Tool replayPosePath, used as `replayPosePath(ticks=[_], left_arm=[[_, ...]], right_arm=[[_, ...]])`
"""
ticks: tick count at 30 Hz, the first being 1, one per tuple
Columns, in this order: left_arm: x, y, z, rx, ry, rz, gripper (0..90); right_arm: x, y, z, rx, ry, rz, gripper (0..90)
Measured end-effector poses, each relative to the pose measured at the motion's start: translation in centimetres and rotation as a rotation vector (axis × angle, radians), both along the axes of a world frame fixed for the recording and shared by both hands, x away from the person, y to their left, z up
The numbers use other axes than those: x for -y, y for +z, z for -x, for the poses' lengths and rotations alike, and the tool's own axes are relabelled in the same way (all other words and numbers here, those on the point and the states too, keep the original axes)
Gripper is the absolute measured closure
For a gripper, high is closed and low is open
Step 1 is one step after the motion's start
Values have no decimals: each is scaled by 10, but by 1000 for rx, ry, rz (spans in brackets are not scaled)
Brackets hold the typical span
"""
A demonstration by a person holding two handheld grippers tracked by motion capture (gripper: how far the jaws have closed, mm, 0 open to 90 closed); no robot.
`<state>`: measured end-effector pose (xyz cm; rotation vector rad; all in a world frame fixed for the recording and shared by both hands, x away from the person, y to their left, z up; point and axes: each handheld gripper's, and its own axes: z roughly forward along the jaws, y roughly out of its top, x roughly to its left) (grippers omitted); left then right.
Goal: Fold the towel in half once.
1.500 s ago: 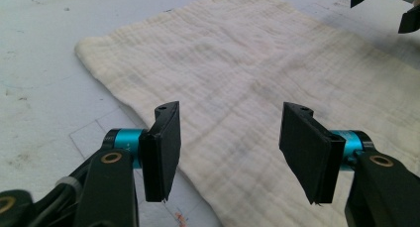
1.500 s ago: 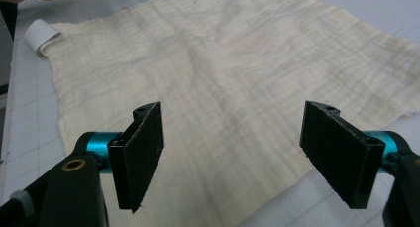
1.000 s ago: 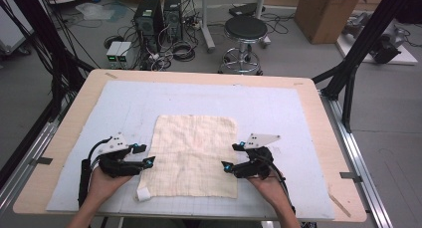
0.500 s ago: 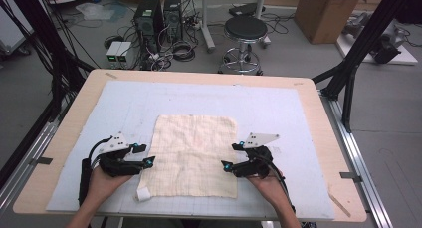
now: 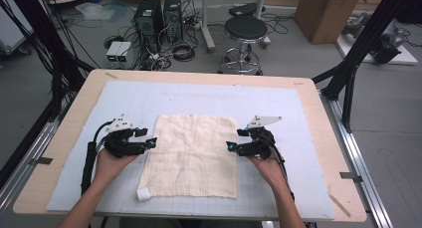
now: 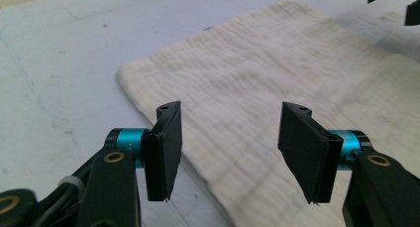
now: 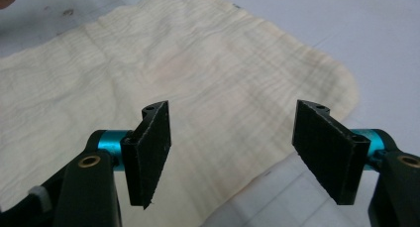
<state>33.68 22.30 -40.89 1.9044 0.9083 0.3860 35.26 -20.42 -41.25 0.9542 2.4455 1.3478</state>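
A cream cloth (image 5: 191, 156) lay flat in the middle of a pale blue mat (image 5: 298, 118), which covered most of the wooden table (image 5: 318, 96). The left gripper (image 5: 152, 142) was just beside the left edge of the cloth, and the right gripper (image 5: 230, 146) was at its right edge, so the two faced each other across the cloth.

In the left gripper view, the black jaws stood wide apart above the cloth's edge (nothing was between them), and they had just been closing a little. In the right gripper view, the jaws were also spread wide over the cloth's rounded corner and gripped nothing; they too had just been closing.

A small white roll (image 5: 143, 194) lay on the mat, touching the near left corner of the cloth.
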Motion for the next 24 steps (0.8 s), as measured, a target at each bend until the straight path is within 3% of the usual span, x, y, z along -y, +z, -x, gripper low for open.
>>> replayPosePath(ticks=[2,5,8,11,14,21,24], left_arm=[[2,1,-10,-8,4,-23,443],[4,3,-24,-19,13,-25,459],[4,5,-37,-18,39,-24,484],[4,8,-51,-26,81,-33,505],[2,9,-60,-1,145,-42,556],[5,-4,-80,-54,192,-51,599],[11,-15,-85,-94,191,-68,599]], right_arm=[[3,4,-7,-1,-20,-11,331],[5,9,-19,11,-39,-13,372],[2,14,-33,11,-66,11,436],[-2,19,-47,19,-75,36,493],[-7,22,-58,17,-81,50,512],[-8,17,-75,11,-114,53,577],[-6,7,-80,-37,-121,56,620]])
